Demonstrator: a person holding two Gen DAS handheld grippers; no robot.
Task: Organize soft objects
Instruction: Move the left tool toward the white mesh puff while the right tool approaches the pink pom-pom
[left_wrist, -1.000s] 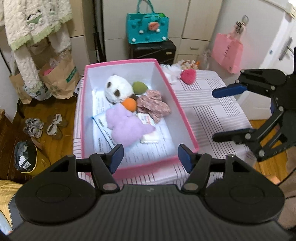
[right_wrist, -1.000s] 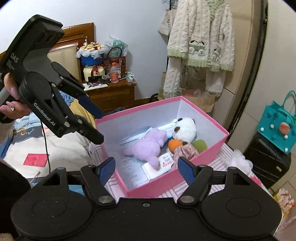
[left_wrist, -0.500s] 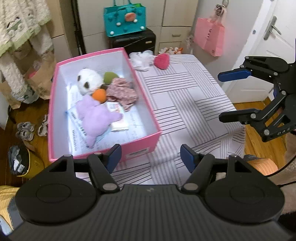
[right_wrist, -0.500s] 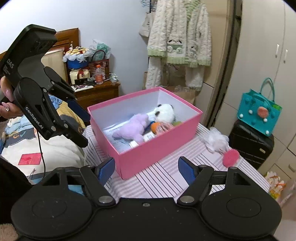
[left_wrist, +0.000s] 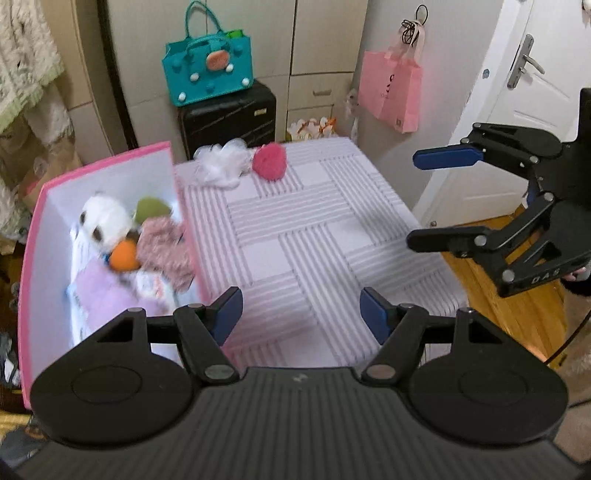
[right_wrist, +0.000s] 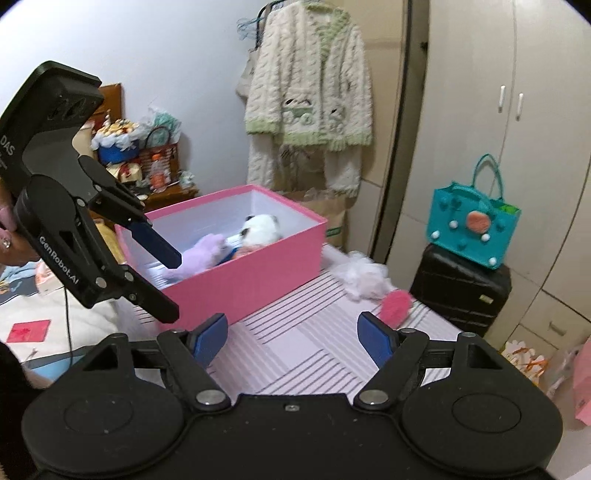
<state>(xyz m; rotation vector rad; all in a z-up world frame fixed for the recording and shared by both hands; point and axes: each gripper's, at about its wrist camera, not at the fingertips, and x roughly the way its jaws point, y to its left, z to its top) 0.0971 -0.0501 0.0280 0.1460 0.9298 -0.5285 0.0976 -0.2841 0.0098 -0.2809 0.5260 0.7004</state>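
Observation:
A pink box (left_wrist: 35, 236) (right_wrist: 258, 275) stands on the left of the striped table (left_wrist: 314, 229). It holds a panda plush (left_wrist: 101, 218) (right_wrist: 258, 229), a purple plush (left_wrist: 107, 291) (right_wrist: 205, 253), an orange ball (left_wrist: 123, 256), a green ball (left_wrist: 151, 210) and a floral cloth (left_wrist: 166, 247). A white fluffy item (left_wrist: 219, 164) (right_wrist: 364, 277) and a pink pom-pom (left_wrist: 269, 160) (right_wrist: 395, 304) lie on the table's far end. My left gripper (left_wrist: 301, 314) (right_wrist: 168, 288) is open and empty above the table's near edge. My right gripper (right_wrist: 291, 338) (left_wrist: 412, 199) is open and empty at the table's right.
A black suitcase (left_wrist: 227, 118) (right_wrist: 460, 290) with a teal bag (left_wrist: 208, 74) (right_wrist: 472, 230) on it stands beyond the table. A pink bag (left_wrist: 391, 92) hangs by the white door (left_wrist: 517, 110). A robe (right_wrist: 308, 96) hangs on the wall. A bed (right_wrist: 55, 321) lies left.
Both cameras have swung right, away from the box and toward the table's far end. The white item and pink pom-pom now sit nearer the middle of both views. Both grippers stay open.

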